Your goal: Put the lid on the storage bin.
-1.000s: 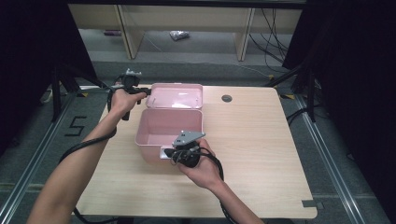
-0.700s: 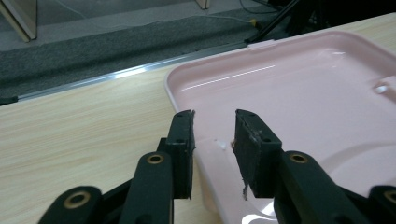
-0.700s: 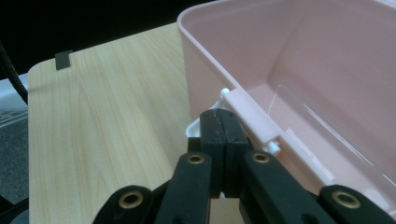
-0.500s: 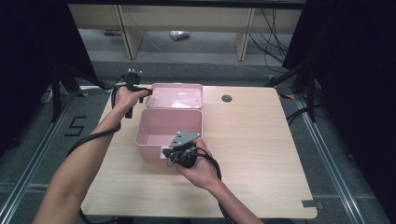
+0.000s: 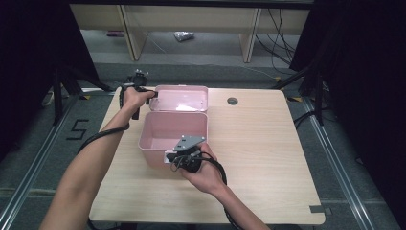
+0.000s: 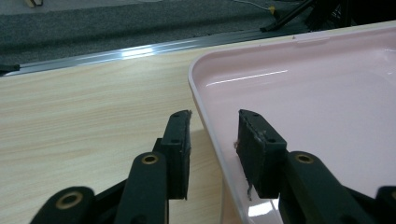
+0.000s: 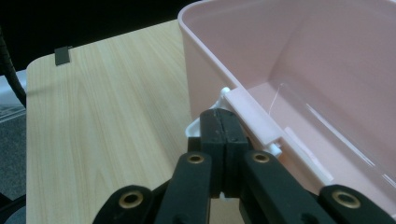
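Note:
A pink plastic box (image 5: 149,139) stands open on the wooden table, its lid (image 5: 182,98) folded flat behind it. My left gripper (image 5: 149,94) is at the lid's left edge. In the left gripper view its jaws (image 6: 212,135) have just been opening. The lid's rim (image 6: 205,112) runs between the pads, which stand off it. My right gripper (image 5: 171,157) is at the box's front wall. Its jaws (image 7: 224,123) are shut together against the white latch (image 7: 254,116). Whether they pinch part of the latch I cannot tell. The box's inside (image 7: 303,60) holds nothing.
The tabletop (image 5: 258,143) spreads bare to the right of the box, with a round cable hole (image 5: 232,101) near its back edge. A piece of dark tape (image 7: 61,55) marks a table corner. Black cables trail from both grippers over the near edge.
My left hand has shifted a little and sunk at the lid's left edge. The right hand and the box have stayed put.

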